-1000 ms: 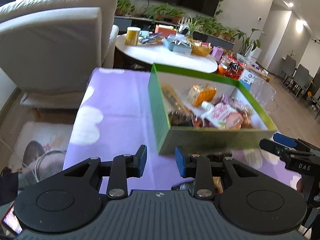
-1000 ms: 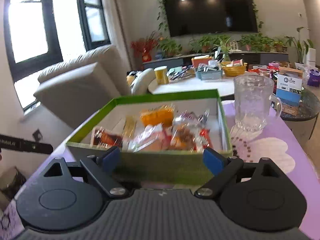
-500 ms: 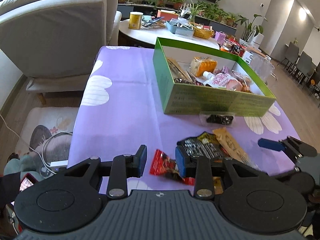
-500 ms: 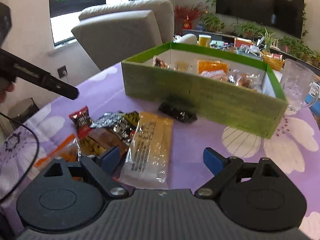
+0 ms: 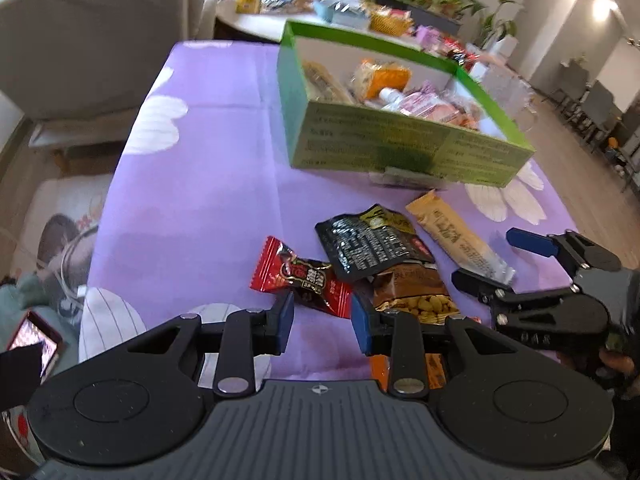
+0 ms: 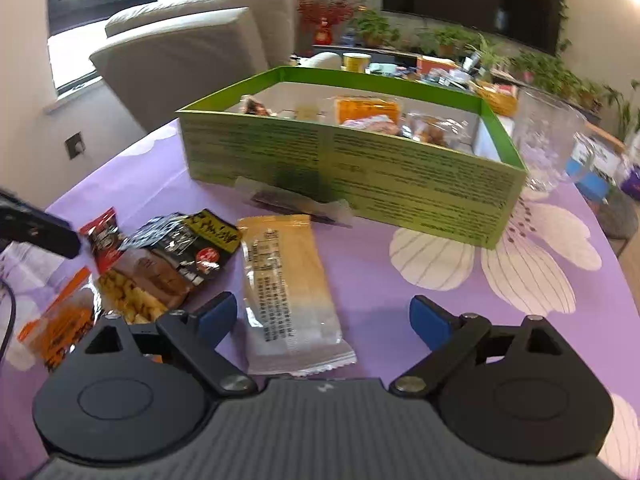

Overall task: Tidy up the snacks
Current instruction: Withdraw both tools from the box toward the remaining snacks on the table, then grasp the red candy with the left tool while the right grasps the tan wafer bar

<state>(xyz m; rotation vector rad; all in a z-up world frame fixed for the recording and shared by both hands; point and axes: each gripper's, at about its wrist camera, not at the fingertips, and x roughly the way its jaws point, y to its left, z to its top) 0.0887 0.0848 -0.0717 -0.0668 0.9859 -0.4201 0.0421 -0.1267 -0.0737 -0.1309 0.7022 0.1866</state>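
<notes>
A green box with several snacks inside stands on the purple flowered tablecloth. Loose packets lie in front of it: a red packet, a black packet, a peanut bag, a long yellow bar and a small clear packet against the box wall. My left gripper is open just above the red packet's near end. My right gripper is open astride the yellow bar's near end, pads apart from it.
A glass mug stands right of the box. An orange packet lies at the table's near left corner. A beige sofa is left of the table, and a round white table with clutter stands behind. A phone glows low left.
Both grippers tipped downward and sank toward the table, bringing the loose packets into view. The left one closed in on the red packet, the right one on the yellow bar. Jaw openings are unchanged.
</notes>
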